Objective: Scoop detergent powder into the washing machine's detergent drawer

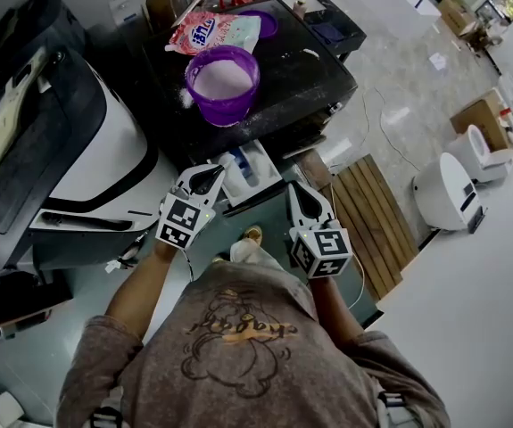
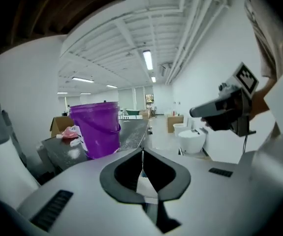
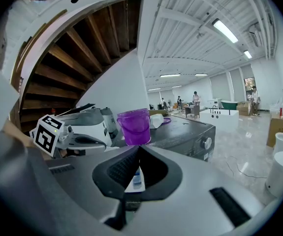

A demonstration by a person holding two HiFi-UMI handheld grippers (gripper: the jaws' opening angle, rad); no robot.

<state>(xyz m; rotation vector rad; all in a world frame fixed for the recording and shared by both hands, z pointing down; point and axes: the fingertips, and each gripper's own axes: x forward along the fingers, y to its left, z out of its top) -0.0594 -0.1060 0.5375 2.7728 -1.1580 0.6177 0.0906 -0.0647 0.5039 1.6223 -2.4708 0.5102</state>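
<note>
1. Head view: a round purple bucket (image 1: 223, 83) of white powder stands on the washing machine's dark, powder-dusted top (image 1: 314, 74). A pink-and-white detergent bag (image 1: 213, 32) lies behind it. The white detergent drawer (image 1: 260, 175) (blue insert inside) juts open between the left gripper (image 1: 208, 176) and right gripper (image 1: 297, 193).
2. Left gripper view: jaws meet tip to tip, holding nothing.
3. Right gripper view: jaws likewise closed and empty, with the drawer just beyond.

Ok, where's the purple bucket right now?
In the head view, the purple bucket sits upper centre on the dark washing machine, below the pink detergent bag.
</note>
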